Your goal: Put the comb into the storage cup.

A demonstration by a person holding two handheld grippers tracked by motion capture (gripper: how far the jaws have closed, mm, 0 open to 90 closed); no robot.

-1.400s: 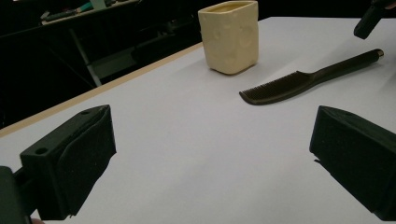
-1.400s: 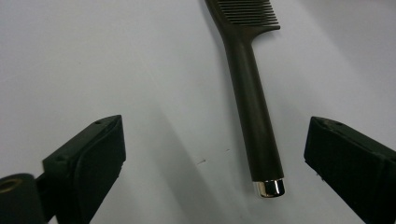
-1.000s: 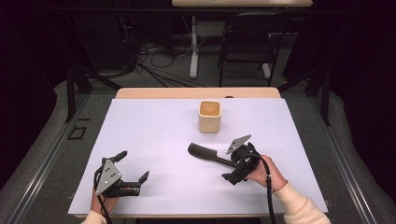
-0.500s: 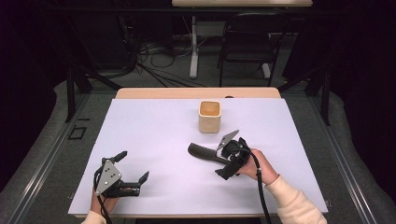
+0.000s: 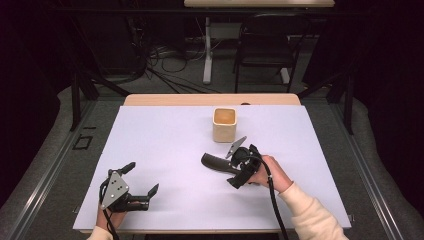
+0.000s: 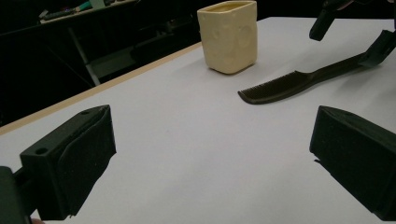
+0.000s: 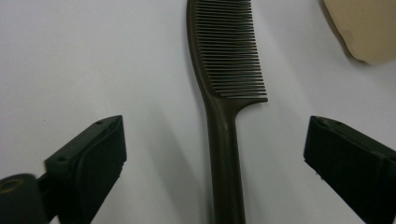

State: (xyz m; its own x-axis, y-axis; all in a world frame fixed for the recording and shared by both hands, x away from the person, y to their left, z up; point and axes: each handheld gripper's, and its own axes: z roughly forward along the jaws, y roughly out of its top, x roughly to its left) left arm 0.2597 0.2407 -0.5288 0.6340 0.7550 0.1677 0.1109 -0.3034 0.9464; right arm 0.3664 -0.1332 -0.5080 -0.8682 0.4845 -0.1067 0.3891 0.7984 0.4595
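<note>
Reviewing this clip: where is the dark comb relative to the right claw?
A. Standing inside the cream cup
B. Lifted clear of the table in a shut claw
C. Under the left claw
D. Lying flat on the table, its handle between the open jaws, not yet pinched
D: the comb lies flat on the white table, its handle running between the right claw's spread jaws, with gaps on both sides.

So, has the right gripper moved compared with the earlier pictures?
Yes. In the high view the right gripper has shifted left along the comb, closer below the cup; its jaws have just been closing, astride the handle.
</note>
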